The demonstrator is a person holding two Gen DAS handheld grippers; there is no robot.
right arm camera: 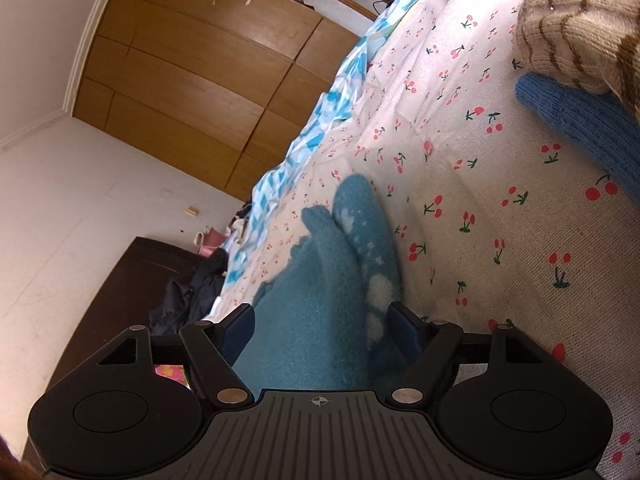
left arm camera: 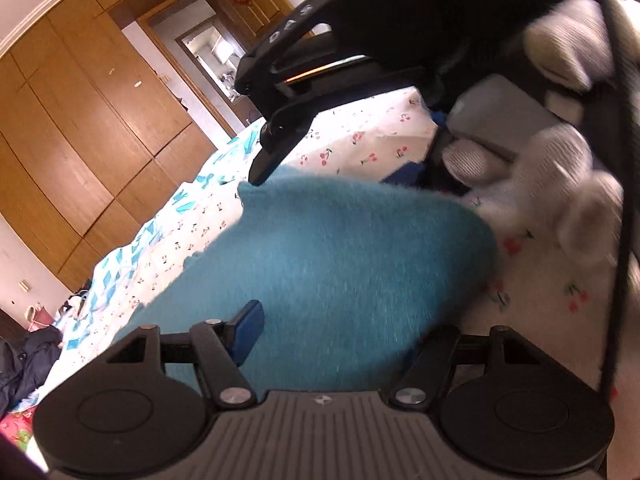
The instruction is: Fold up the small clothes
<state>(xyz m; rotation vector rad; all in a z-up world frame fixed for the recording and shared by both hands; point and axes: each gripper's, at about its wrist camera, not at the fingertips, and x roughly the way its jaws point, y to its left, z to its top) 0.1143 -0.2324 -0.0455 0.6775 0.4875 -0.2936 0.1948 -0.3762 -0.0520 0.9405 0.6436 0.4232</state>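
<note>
Teal fuzzy sock on the cherry-print bed, both grippers over it.

L wrist view: I'm seeing the left gripper point(left arm camera: 332, 320) hovering w/ jaws partly open over the teal sock point(left arm camera: 340, 264); one blue pad point(left arm camera: 250, 330) showing, other hidden by fabric, so can't tell if it's gripping. Right gripper point(left arm camera: 280, 136) and a white-gloved hand point(left arm camera: 560, 184) sitting beyond. R wrist view: right gripper point(right arm camera: 320, 324) jaws standing wide either side of the sock point(right arm camera: 320, 300), pads not pressing; sock lying on the bed point(right arm camera: 460, 160).
</note>
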